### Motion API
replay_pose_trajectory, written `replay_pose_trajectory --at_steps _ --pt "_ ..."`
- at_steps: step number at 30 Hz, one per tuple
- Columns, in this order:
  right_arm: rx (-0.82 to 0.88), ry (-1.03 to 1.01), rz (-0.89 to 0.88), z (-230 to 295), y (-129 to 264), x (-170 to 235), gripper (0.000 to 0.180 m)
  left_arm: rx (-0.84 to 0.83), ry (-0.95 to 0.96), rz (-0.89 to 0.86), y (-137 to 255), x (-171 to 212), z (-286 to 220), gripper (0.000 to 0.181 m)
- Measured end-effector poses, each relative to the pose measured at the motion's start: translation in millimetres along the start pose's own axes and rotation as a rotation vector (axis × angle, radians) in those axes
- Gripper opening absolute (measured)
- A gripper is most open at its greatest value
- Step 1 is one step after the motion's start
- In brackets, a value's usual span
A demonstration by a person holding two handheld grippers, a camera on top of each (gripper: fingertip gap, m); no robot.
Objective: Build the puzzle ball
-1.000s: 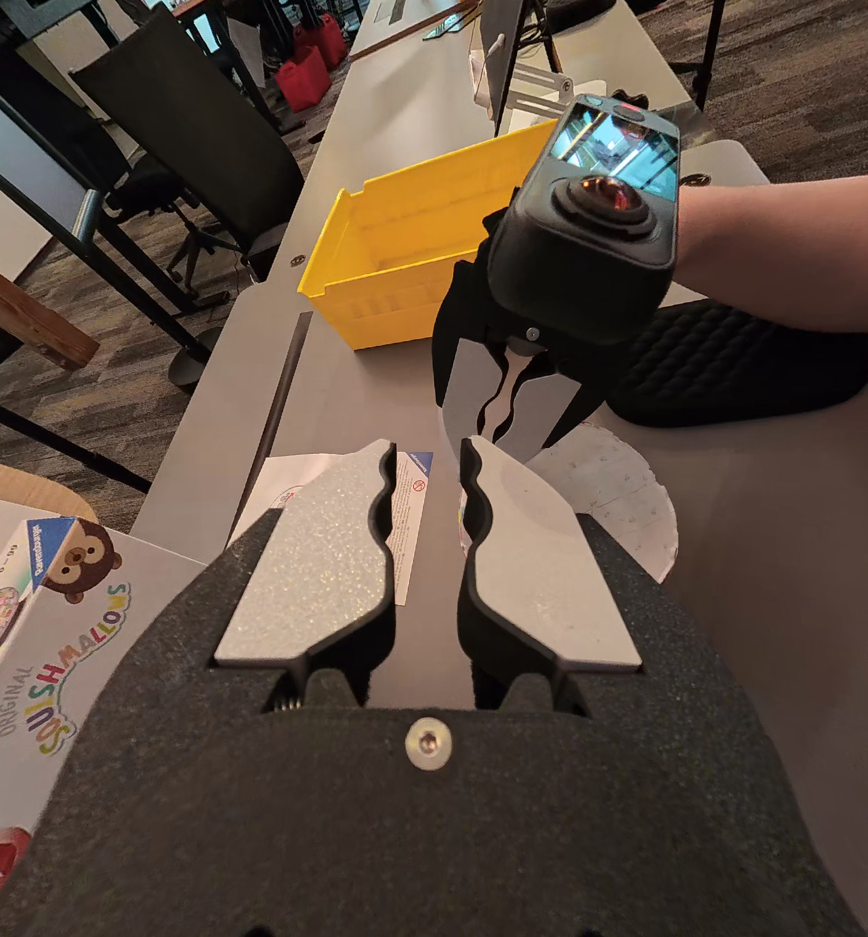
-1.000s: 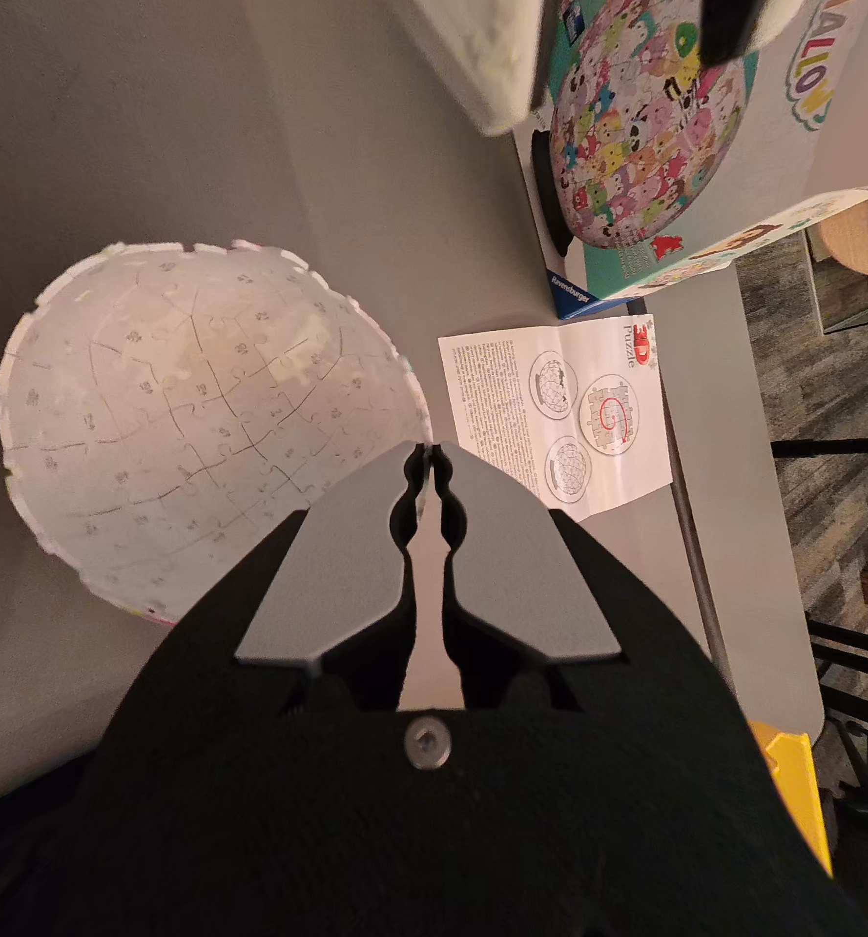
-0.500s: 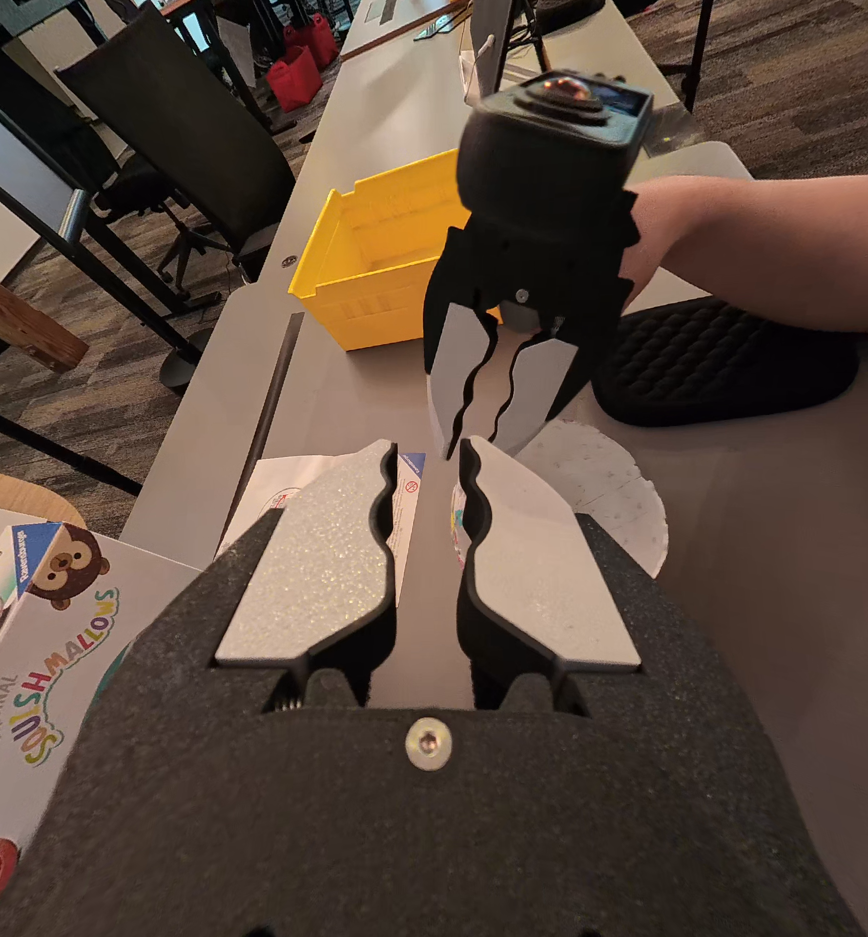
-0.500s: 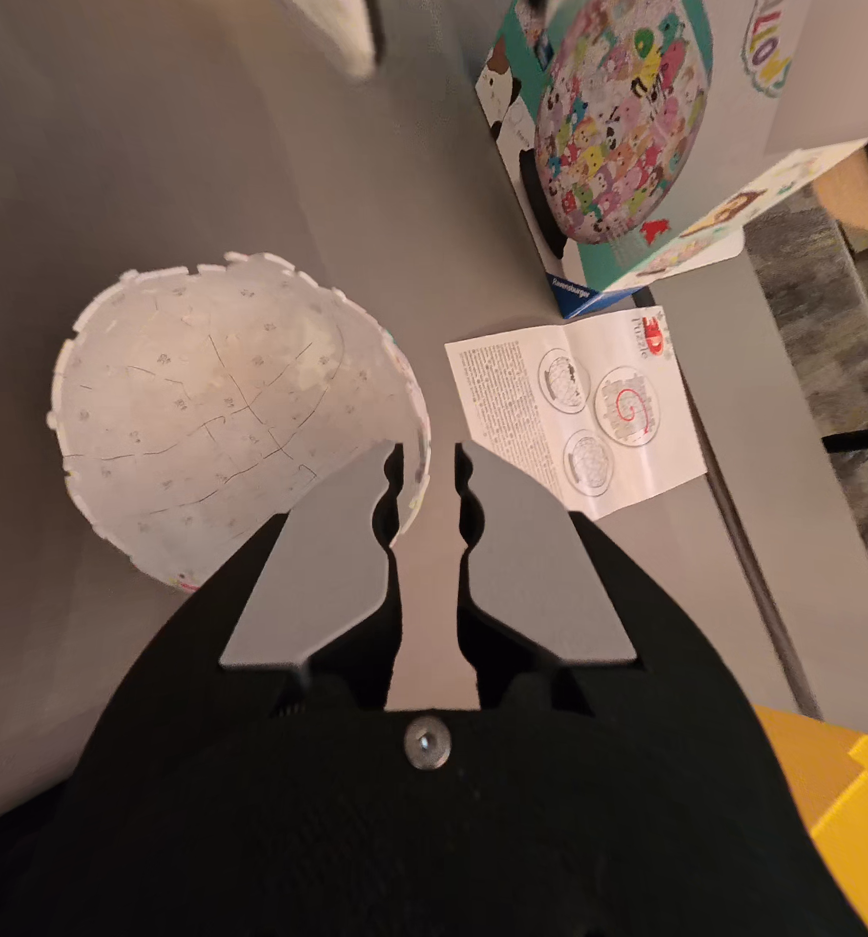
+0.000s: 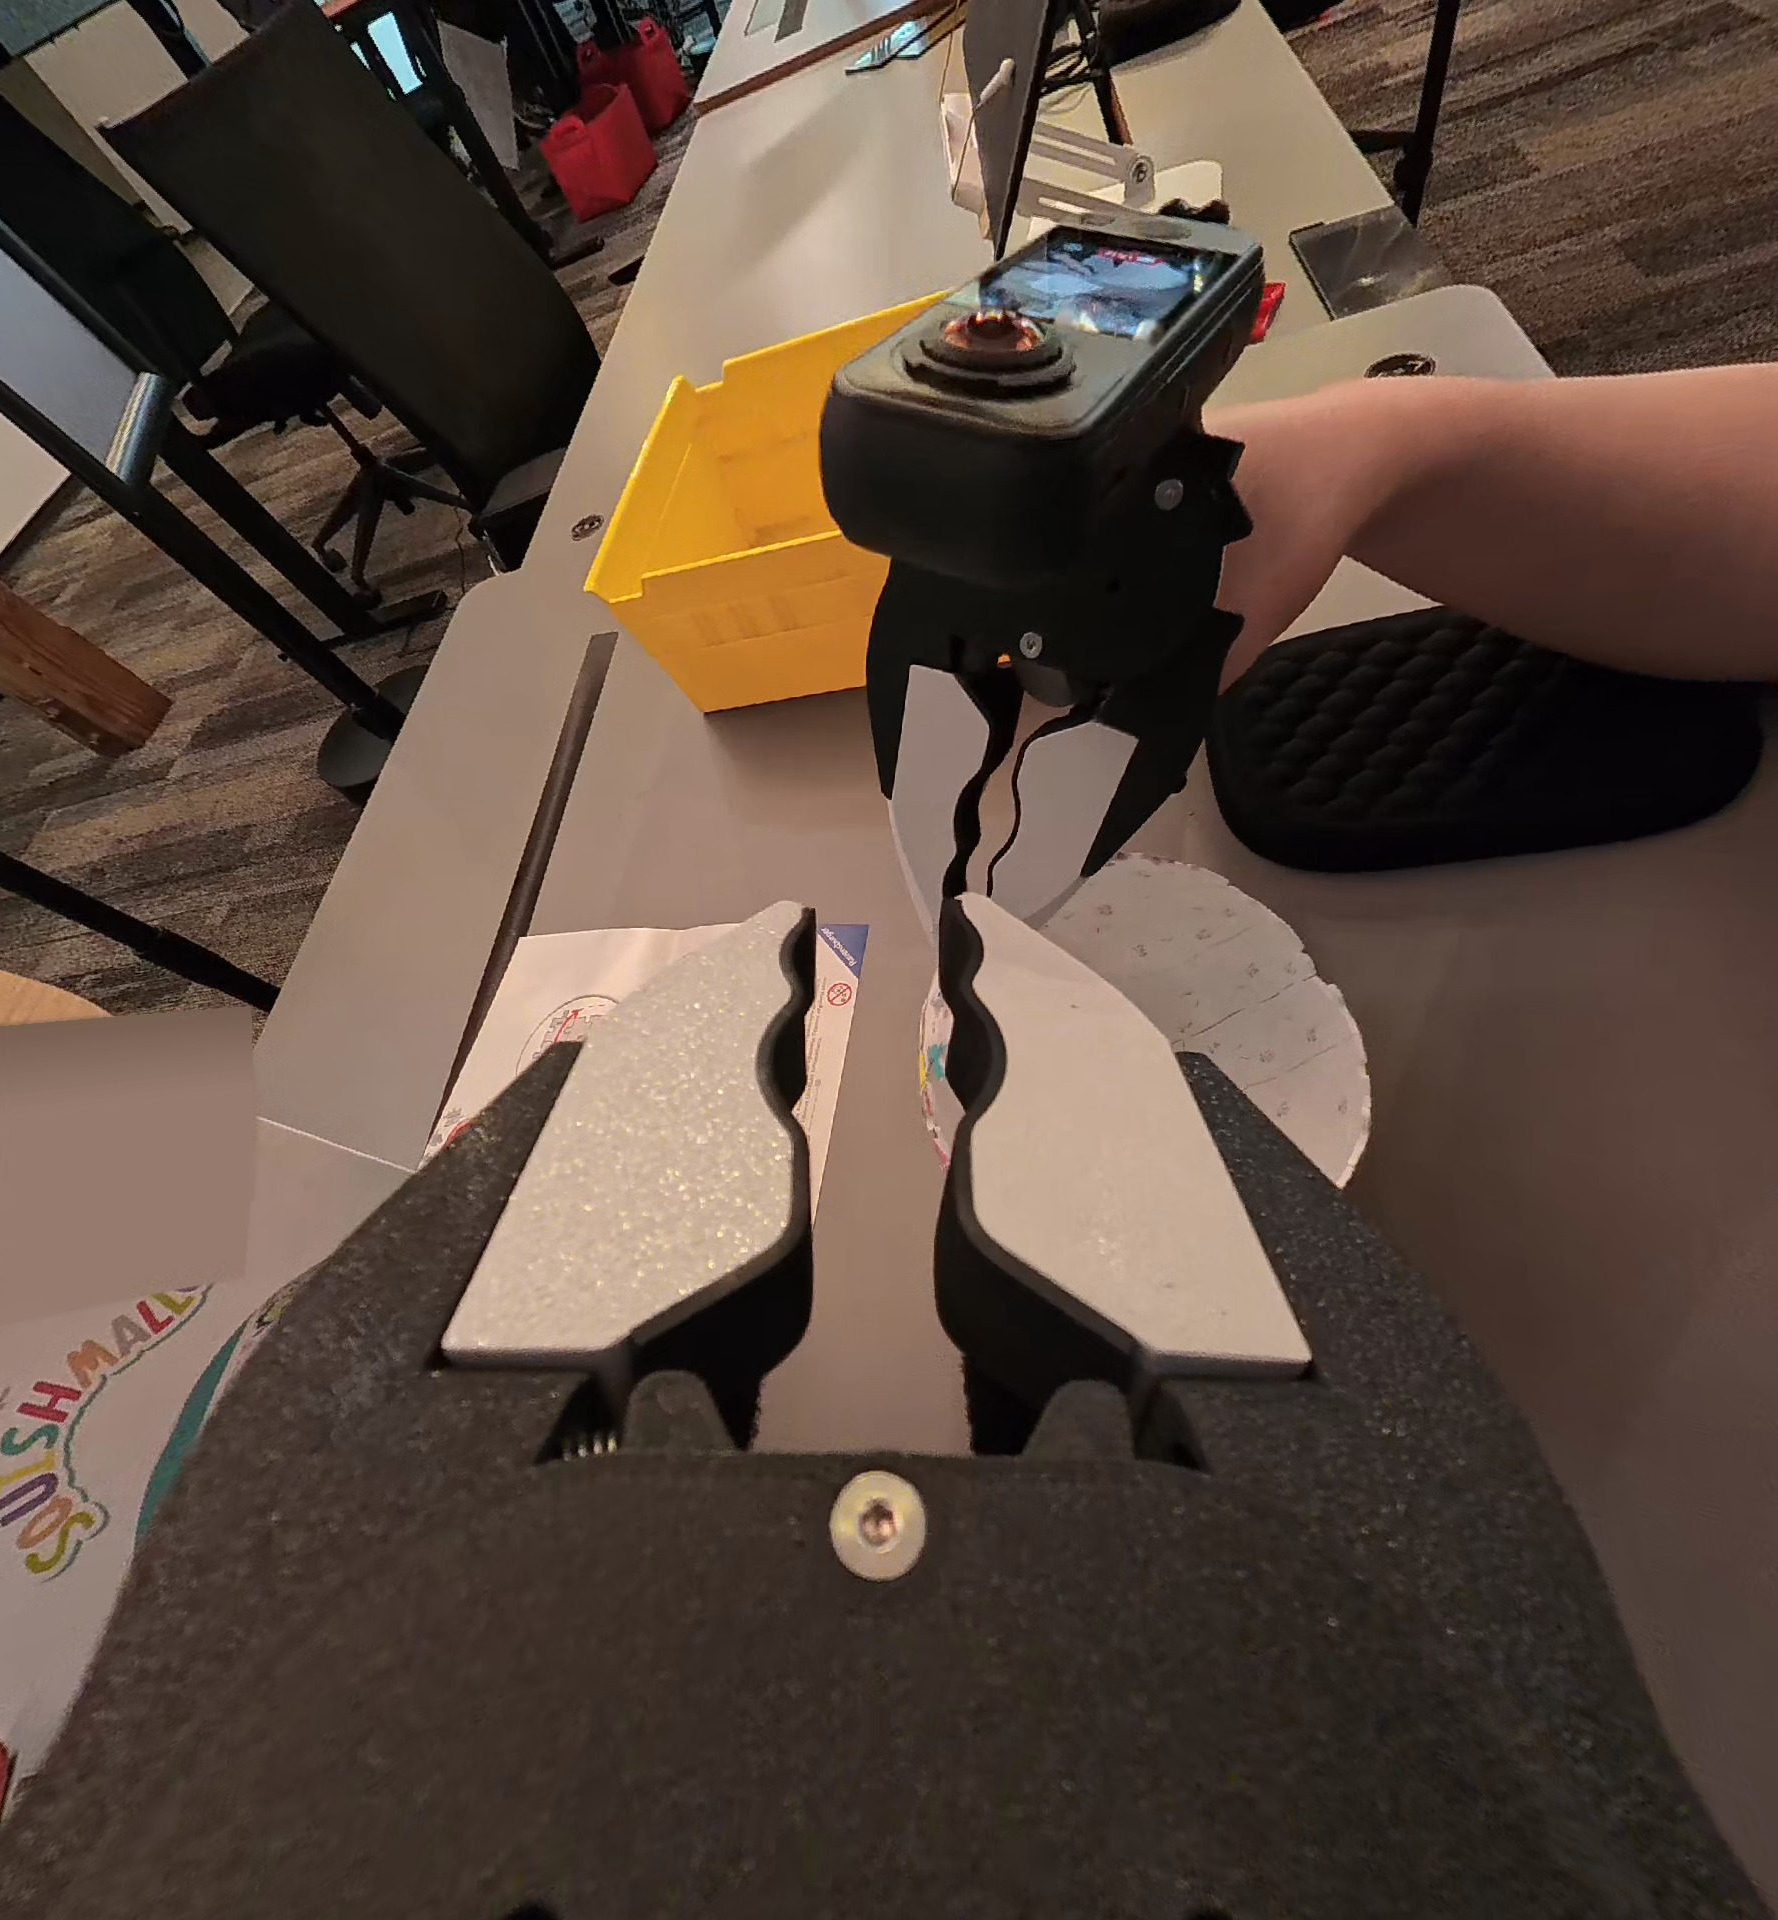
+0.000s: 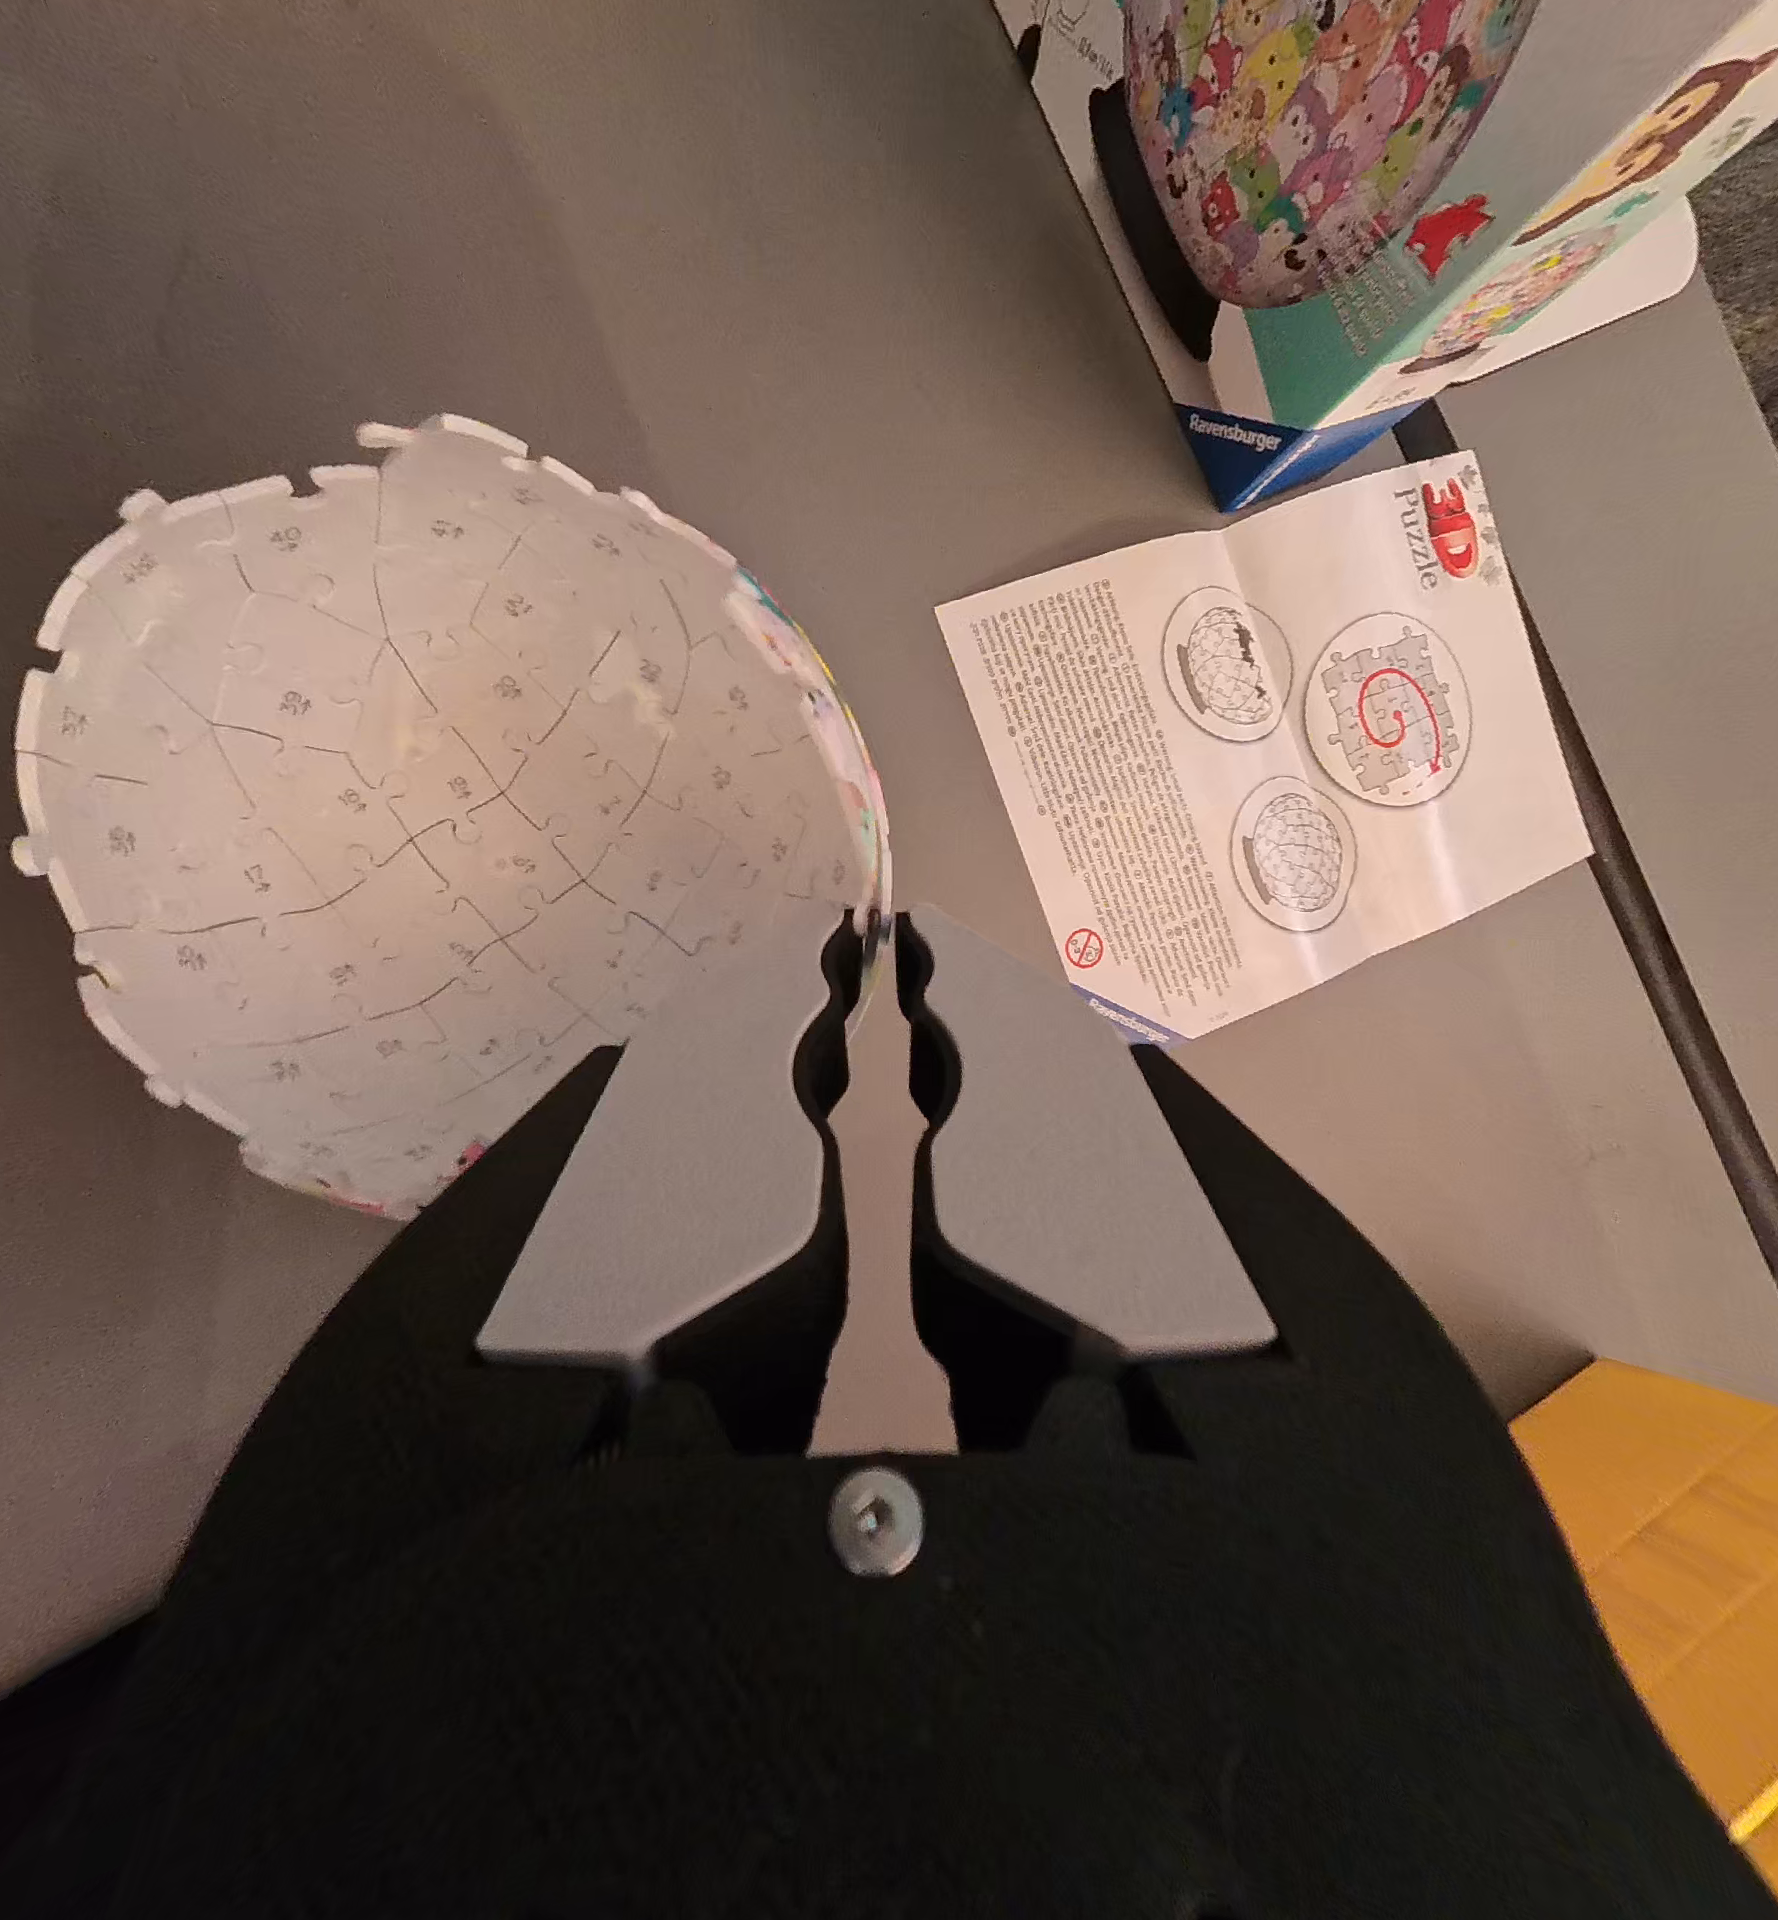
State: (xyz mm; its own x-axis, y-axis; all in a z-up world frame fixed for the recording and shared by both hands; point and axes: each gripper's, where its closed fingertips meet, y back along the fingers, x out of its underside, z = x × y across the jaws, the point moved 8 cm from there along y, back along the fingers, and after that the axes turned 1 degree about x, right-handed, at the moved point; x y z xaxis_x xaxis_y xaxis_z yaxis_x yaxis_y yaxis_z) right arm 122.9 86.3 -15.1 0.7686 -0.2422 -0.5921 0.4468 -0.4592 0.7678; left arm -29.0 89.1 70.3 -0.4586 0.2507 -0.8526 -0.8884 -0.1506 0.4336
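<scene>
Here the right tongs (image 6: 872, 940) pinch the rim of the white, half-built plastic puzzle-ball shell (image 6: 428, 810): light, thin, its joints probably fragile, so grip gently; the left tongs (image 5: 880, 961) hang narrowly parted, empty.

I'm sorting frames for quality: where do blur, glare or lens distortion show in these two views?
Left wrist view: wide-angle bending at the edges, table lines curve; sharp fingers, a mosaic patch over the box. Right wrist view: warm glare inside the half ball, its far rim slightly soft; the right gripper body is very dark, with little detail.
</scene>
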Motion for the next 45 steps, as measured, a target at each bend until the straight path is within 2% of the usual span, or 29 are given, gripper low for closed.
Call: replay_pose_trajectory --at_steps 25,28,30,33,36,39,45 --pt "0.042 -0.004 -0.009 1.1 0.3 -2.7 0.006 -0.006 0.006 0.001 -0.6 0.5 -0.2 0.021" --pt "0.054 -0.012 -0.048 -0.3 11.6 -2.2 0.020 -0.007 0.025 0.000 0.2 2.6 2.4 0.021" --pt "0.028 -0.029 -0.120 -0.7 22.3 -1.4 0.022 -0.004 0.043 0.000 -0.3 5.0 4.6 0.023" --pt "0.026 -0.085 -0.202 -6.2 32.3 4.3 0.019 0.002 0.048 0.015 -4.3 9.4 6.0 0.025" --pt "-0.048 -0.131 -0.250 -11.3 29.2 12.1 0.016 0.025 0.055 0.055 -13.0 17.3 6.3 0.029" --pt "-0.104 -0.086 -0.245 -10.8 19.3 18.3 0.011 0.037 0.075 0.076 -20.2 27.6 10.0 0.029" --pt "-0.093 -0.014 -0.232 -7.0 10.0 18.0 0.001 0.075 0.118 0.097 -28.8 45.3 17.1 0.030"
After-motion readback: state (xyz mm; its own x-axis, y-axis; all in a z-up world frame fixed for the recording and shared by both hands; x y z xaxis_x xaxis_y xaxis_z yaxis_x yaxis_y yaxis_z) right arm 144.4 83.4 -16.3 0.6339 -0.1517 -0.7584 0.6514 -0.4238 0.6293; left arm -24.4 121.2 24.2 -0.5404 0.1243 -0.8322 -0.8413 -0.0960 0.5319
